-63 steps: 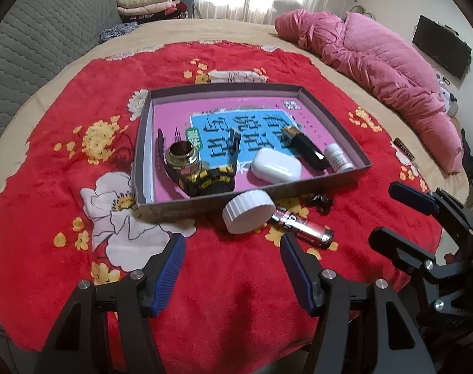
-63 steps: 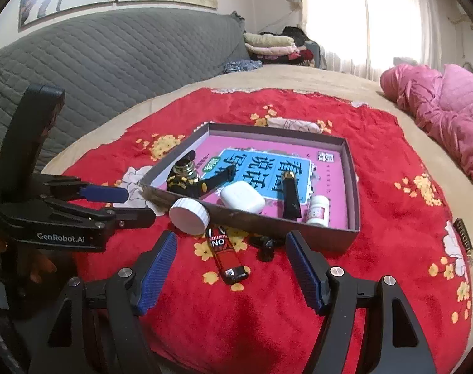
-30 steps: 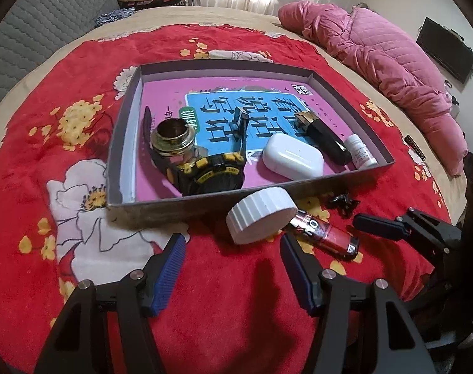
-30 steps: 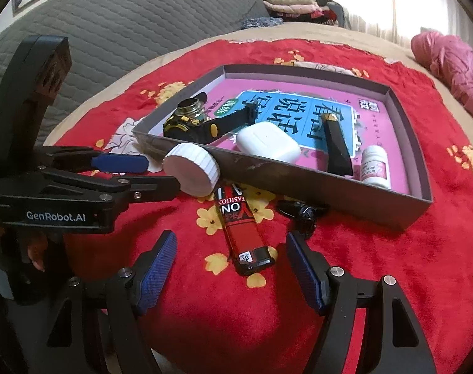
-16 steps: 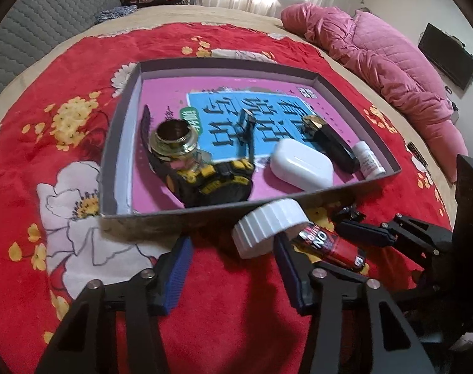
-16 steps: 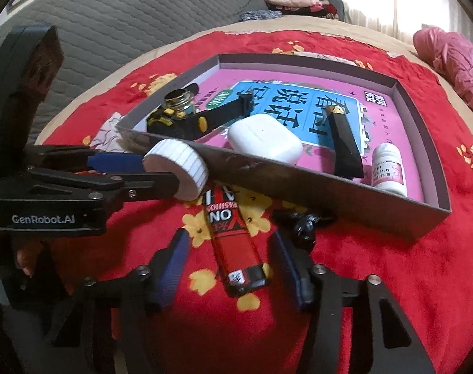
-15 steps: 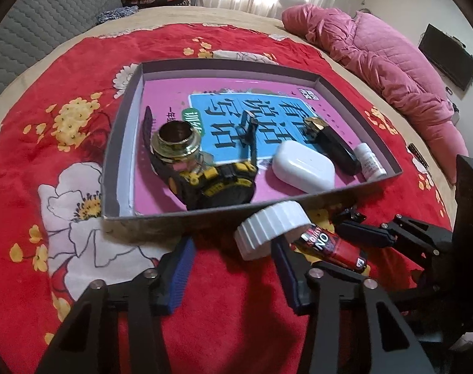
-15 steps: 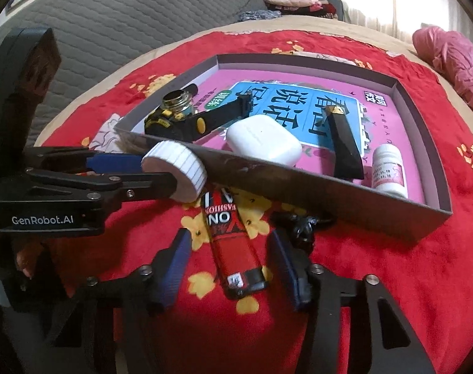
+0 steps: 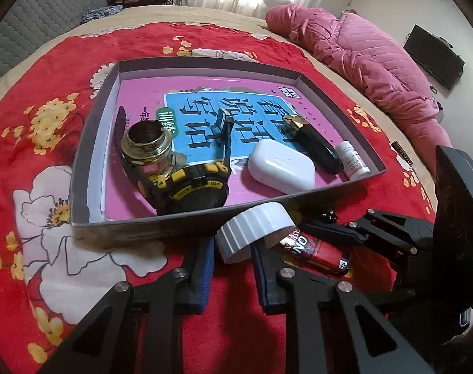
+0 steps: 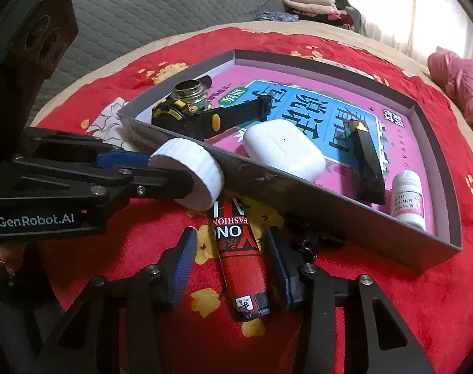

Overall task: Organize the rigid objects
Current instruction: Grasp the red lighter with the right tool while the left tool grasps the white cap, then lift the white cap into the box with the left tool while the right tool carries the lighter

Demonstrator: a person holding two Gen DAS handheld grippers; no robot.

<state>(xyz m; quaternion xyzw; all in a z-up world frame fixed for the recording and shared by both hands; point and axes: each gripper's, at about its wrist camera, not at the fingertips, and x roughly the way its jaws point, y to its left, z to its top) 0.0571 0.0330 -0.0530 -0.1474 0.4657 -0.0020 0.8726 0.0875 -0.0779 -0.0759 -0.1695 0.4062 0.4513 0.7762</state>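
A white ribbed cap [image 9: 253, 232] leans against the front wall of a grey tray [image 9: 118, 224]. My left gripper [image 9: 231, 249] has closed its blue pads on both sides of the cap; it also shows in the right wrist view [image 10: 186, 176]. A red lighter [image 10: 242, 249] lies on the red cloth in front of the tray. My right gripper [image 10: 228, 252] straddles the lighter, with the pads close to its sides and a small gap on the left. The lighter also shows in the left wrist view [image 9: 314, 249].
Inside the tray lie a small glass jar [image 9: 146, 143], a black-and-yellow watch [image 9: 189, 187], a white earbud case [image 9: 281, 171], a black lipstick tube [image 9: 314, 145] and a small white bottle [image 9: 351, 159]. A small black clip [image 10: 311, 240] lies by the tray's front wall. A pink quilt [image 9: 361, 53] lies far right.
Both grippers moved forward and down and narrowed. The left pads came together on the white cap. The right pads closed in around the red lighter.
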